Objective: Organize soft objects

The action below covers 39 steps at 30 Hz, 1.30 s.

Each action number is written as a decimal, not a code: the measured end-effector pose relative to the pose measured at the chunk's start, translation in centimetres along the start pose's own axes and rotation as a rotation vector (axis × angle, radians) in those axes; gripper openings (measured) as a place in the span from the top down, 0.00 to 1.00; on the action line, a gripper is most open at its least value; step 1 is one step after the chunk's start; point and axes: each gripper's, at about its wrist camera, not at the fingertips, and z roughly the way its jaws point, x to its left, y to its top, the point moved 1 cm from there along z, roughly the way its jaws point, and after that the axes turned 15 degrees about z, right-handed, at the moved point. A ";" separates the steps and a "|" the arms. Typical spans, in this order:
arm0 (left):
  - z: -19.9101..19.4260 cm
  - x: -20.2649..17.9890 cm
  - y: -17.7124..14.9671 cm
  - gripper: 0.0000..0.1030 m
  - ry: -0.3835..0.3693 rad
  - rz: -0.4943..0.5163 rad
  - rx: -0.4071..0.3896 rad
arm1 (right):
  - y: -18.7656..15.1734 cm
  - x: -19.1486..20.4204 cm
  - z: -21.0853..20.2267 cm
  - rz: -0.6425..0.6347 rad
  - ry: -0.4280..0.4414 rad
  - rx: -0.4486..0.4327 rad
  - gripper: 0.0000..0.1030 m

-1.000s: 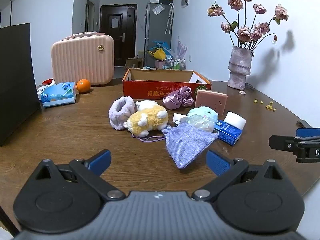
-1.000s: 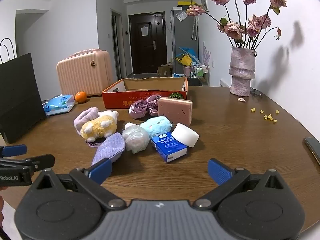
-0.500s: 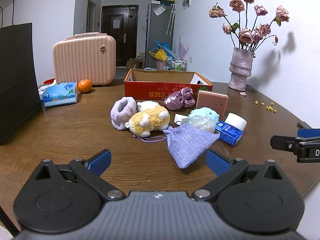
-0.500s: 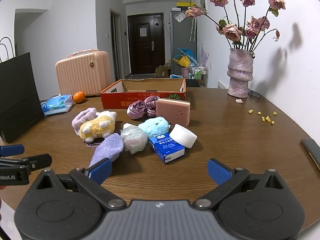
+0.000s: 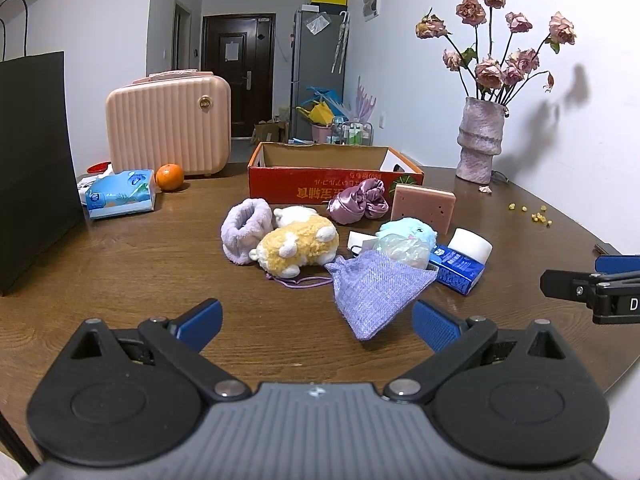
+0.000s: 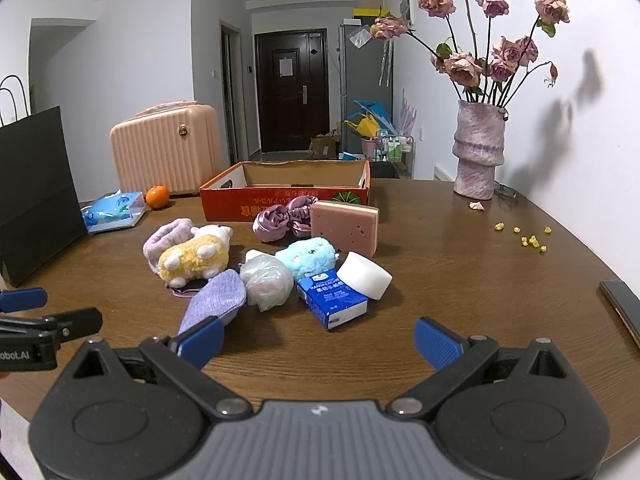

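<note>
A pile of soft things lies mid-table: a lilac drawstring pouch (image 5: 378,290), a yellow plush (image 5: 298,244), a lilac fuzzy band (image 5: 244,230), a teal plush (image 5: 408,232), a clear bag (image 6: 266,282), a purple satin scrunchie (image 5: 358,200) and a pink sponge (image 5: 424,208). An open red cardboard box (image 5: 332,188) stands behind them. My left gripper (image 5: 316,318) is open and empty, just short of the pouch. My right gripper (image 6: 318,338) is open and empty, in front of the blue carton (image 6: 332,300).
A white foam block (image 6: 364,276) rests by the carton. A pink case (image 5: 168,120), an orange (image 5: 169,177), a tissue pack (image 5: 120,194) and a black paper bag (image 5: 32,168) stand at the left. A vase of dried roses (image 5: 480,140) stands at the back right.
Both grippers have drawn back slightly from the pile and stay open. Nothing on the table has moved.
</note>
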 end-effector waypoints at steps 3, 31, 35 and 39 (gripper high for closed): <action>0.0 -0.1 0.0 0.00 0.002 0.001 -0.003 | 0.1 0.0 -0.1 0.000 0.000 -0.002 0.01; -0.6 -0.4 0.3 0.00 0.023 0.012 -0.027 | -0.1 -0.1 -0.2 0.005 0.018 -0.019 0.01; -0.7 -0.4 0.3 0.00 0.027 0.012 -0.030 | -0.1 -0.1 -0.2 0.004 0.018 -0.019 0.01; -0.7 -0.3 0.3 0.00 0.029 0.012 -0.030 | -0.1 -0.1 -0.2 0.005 0.018 -0.018 0.01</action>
